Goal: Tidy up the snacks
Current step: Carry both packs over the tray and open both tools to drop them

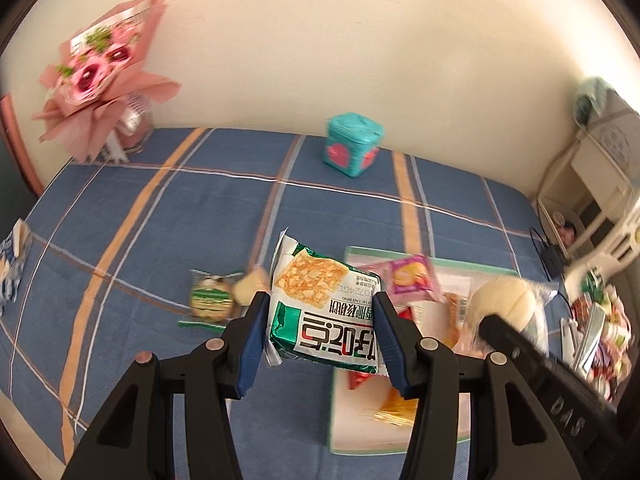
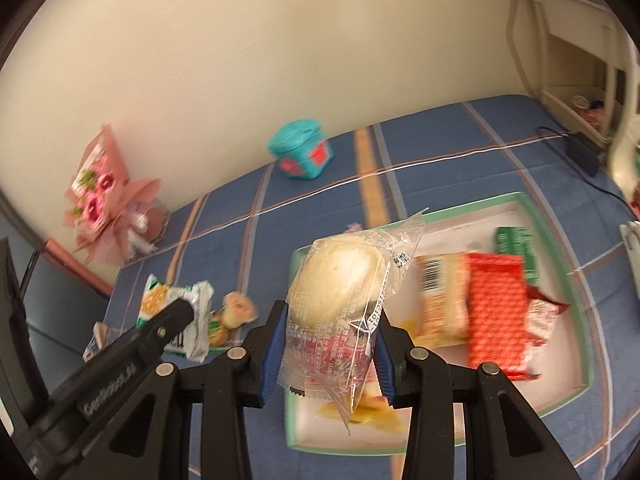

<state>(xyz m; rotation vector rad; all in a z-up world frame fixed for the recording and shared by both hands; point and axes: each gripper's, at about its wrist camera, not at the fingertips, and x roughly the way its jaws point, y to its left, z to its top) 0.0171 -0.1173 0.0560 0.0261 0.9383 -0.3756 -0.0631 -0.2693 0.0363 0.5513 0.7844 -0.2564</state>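
Both tools hold snacks above the blue plaid table.
The left tool [image 1: 320, 332] grips a green cracker pack [image 1: 324, 312]; the right tool [image 2: 332, 344] pinches a wrapped bun [image 2: 338, 280] over the tray [image 2: 560, 236] of snacks. Farther back sit a teal box [image 1: 352, 146] and bouquet [image 1: 100, 72].

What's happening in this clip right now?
A person is sorting snacks on a blue plaid cloth, one gripper in each hand. The left gripper is clamped on a green cracker packet; the right gripper is clamped on a clear-wrapped round bun. Both are held above the cloth. A green-rimmed tray already holds several packets, while two small snacks lie beside it.
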